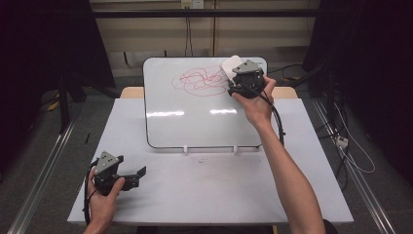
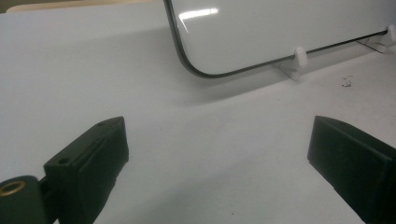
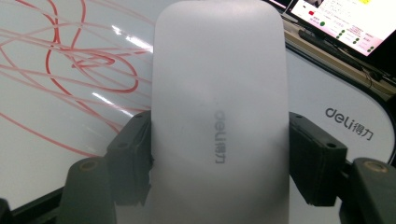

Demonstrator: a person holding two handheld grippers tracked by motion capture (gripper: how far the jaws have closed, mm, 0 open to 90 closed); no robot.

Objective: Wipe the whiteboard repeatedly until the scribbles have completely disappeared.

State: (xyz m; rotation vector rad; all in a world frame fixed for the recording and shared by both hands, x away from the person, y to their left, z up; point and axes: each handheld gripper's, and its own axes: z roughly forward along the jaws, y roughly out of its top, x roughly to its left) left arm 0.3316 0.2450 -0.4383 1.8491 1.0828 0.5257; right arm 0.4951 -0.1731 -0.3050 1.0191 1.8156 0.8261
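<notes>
White eraser (image 1: 231,65) pinched in right gripper (image 1: 243,73) against whiteboard (image 1: 195,122).
High view: left gripper (image 1: 139,174) low over table (image 1: 219,190). Left gripper view: jaws spread, nothing between. Right gripper view: eraser (image 3: 219,112) clamped between both jaws, red scribble (image 3: 70,70) beyond.

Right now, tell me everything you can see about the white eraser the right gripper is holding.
The eraser is a smooth, matte white block, plastic by its look, with rounded corners and a grey "deli" logo printed along its back. It stands lengthwise between the right gripper's black jaws, which press on both its long sides. It is held at the upper right of the whiteboard, beside the red scribbles; its underside is hidden, so contact with the board cannot be told.
</notes>
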